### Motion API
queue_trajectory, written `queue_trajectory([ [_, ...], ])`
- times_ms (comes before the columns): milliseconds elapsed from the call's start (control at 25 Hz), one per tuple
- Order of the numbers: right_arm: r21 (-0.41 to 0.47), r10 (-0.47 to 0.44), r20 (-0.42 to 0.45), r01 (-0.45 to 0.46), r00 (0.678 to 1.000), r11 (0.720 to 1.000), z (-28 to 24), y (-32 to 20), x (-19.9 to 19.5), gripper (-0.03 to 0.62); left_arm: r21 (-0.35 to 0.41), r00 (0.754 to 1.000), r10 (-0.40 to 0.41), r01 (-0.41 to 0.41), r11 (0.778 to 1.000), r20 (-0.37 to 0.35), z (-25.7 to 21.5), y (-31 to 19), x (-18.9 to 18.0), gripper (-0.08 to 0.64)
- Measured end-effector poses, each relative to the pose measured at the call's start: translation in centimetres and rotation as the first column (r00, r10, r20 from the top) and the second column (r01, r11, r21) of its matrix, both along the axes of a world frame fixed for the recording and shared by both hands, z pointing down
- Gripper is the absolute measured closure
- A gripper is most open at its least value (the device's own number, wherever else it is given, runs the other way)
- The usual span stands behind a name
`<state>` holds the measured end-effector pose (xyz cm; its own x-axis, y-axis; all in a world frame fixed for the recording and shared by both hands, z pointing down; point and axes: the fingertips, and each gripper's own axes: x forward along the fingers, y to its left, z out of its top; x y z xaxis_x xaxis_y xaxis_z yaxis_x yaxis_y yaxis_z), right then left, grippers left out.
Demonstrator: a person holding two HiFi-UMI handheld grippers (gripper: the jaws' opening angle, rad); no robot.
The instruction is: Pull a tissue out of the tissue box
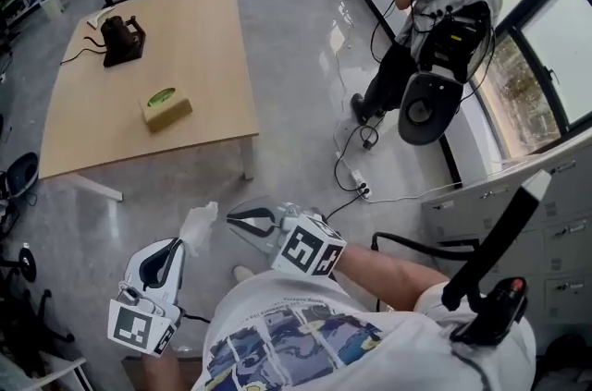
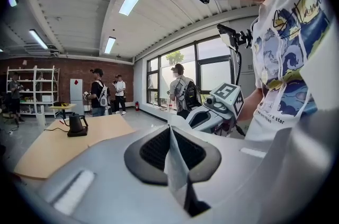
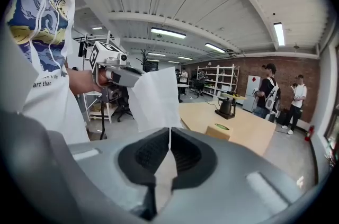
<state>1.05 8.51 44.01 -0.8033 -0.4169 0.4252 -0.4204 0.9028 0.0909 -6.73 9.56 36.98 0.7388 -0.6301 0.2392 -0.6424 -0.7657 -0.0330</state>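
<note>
The tan tissue box (image 1: 166, 107) with a green oval top lies on the wooden table (image 1: 203, 38), far ahead of both grippers; it also shows as the box (image 3: 222, 130) in the right gripper view. My left gripper (image 1: 183, 241) is shut on a white tissue (image 1: 199, 225), which sticks out past its tips. From the right gripper view, that tissue (image 3: 153, 98) hangs from the left gripper (image 3: 135, 75). My right gripper (image 1: 233, 218) is close beside it, its jaws together. A pale strip shows between those jaws; whether it is tissue I cannot tell.
A black kettle on a base (image 1: 120, 41) stands at the table's far left. A person with a backpack (image 1: 444, 1) stands by the windows. Cables and a power strip (image 1: 361, 186) lie on the grey floor. Grey drawer cabinets (image 1: 518, 213) line the right.
</note>
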Motion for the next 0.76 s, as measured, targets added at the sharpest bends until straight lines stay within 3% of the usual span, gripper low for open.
queue_trajectory([
  [760, 0.0, -0.02, -0.006, 0.02, 1.0, 1.0, 0.9, -1.3, -0.5, 0.581, -0.013, 1.0, 0.006, -0.005, 1.0, 0.017, 1.0, -1.1, -0.1, 0.557],
])
